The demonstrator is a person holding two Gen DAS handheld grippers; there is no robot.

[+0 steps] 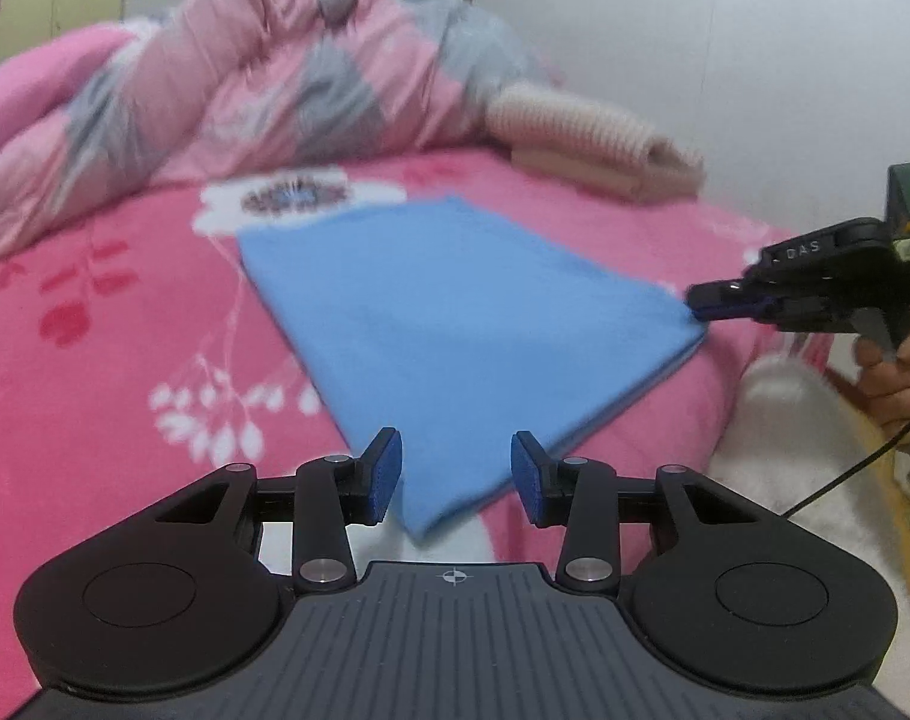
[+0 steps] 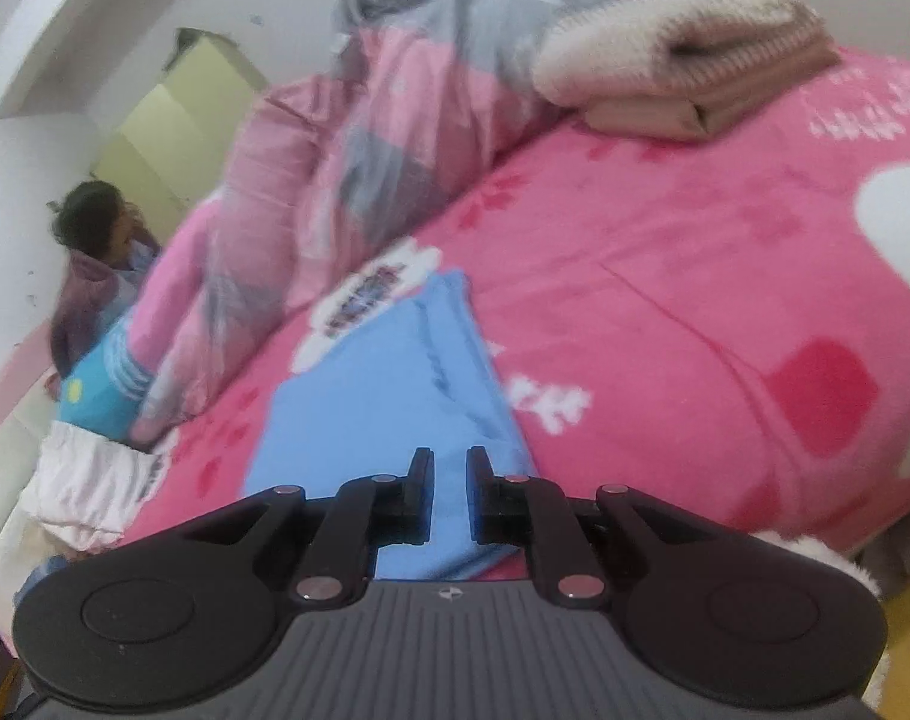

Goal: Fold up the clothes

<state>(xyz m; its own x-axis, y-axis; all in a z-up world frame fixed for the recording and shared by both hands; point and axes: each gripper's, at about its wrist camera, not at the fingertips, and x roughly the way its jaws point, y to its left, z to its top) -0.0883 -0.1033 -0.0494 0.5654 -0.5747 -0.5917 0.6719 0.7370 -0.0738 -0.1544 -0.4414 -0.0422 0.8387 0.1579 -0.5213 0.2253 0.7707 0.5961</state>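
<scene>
Blue cloth (image 1: pixel 455 324) flat on pink bedspread (image 1: pixel 125 312), near the bed's edge, already doubled into a neat panel. Left gripper (image 1: pixel 456 477) spread wide, empty, over the near corner. Right gripper (image 2: pixel 450 495) parted by a narrow gap at the right corner; gripping or just let go, cannot tell. Fits either mid-fold, another halving to come, or a finished fold being released. Behind: rumpled quilt (image 1: pixel 263 72), folded knit (image 1: pixel 604 138), white wall (image 1: pixel 724 30). Someone seated beside the bed (image 2: pixel 95 264).
</scene>
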